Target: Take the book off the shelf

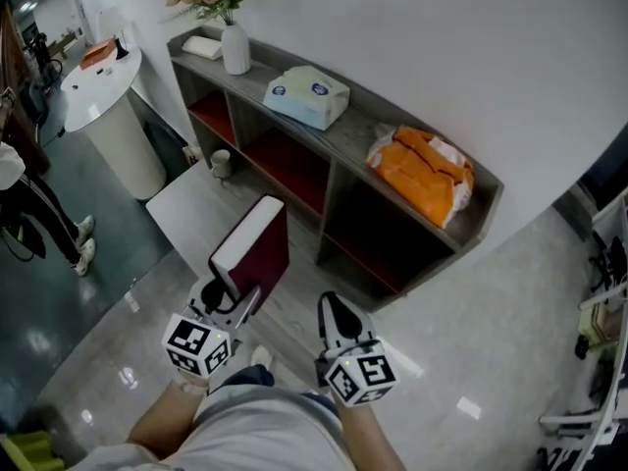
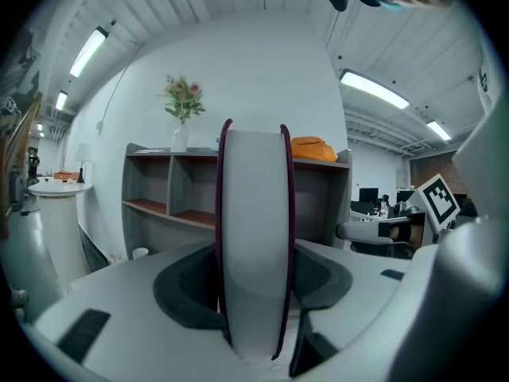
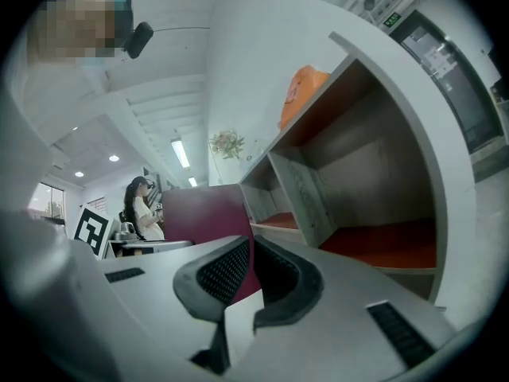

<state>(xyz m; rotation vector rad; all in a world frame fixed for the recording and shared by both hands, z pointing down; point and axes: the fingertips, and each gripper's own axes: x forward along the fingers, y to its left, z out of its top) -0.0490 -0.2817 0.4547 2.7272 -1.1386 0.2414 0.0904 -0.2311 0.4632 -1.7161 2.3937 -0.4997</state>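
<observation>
Book (image 1: 253,246) is clear of the shelf (image 1: 432,180) and hangs in front of its lower compartments. It stands on edge, probably so the left gripper (image 1: 234,297) can clamp both covers: the fingers (image 2: 187,289) stand wide, pressed on the book's lower end. Right gripper (image 1: 337,324) sits just beside it, fingers (image 3: 227,273) narrow and empty, aimed at the shelf; both are held low, close to the body.

Your head view looks steeply down on the shelf (image 1: 358,130); both gripper views sit low, close behind their jaws, facing it. All three share the book (image 1: 250,248).
</observation>
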